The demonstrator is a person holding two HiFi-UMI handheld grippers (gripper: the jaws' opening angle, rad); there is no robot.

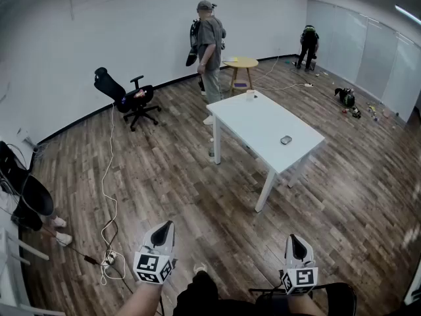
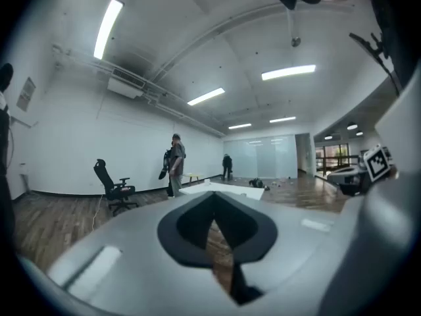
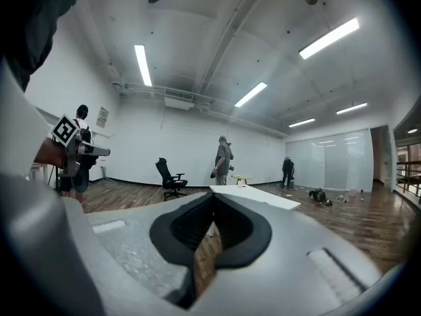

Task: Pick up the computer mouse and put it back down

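Small dark-grey oval computer mouse (image 1: 286, 139) sits on the white rectangular table (image 1: 256, 120), near its closest corner. It's well apart from both tools, with bare wood floor between. It lies almost dead ahead of the right gripper (image 1: 294, 239), and ahead and off to the right of the left gripper (image 1: 167, 226), so the right is nearer. Both pairs of jaws are clenched together with nothing between them. Mouse long axis: too small to call, maybe along the table's length. Needs a walk-up before any reach.
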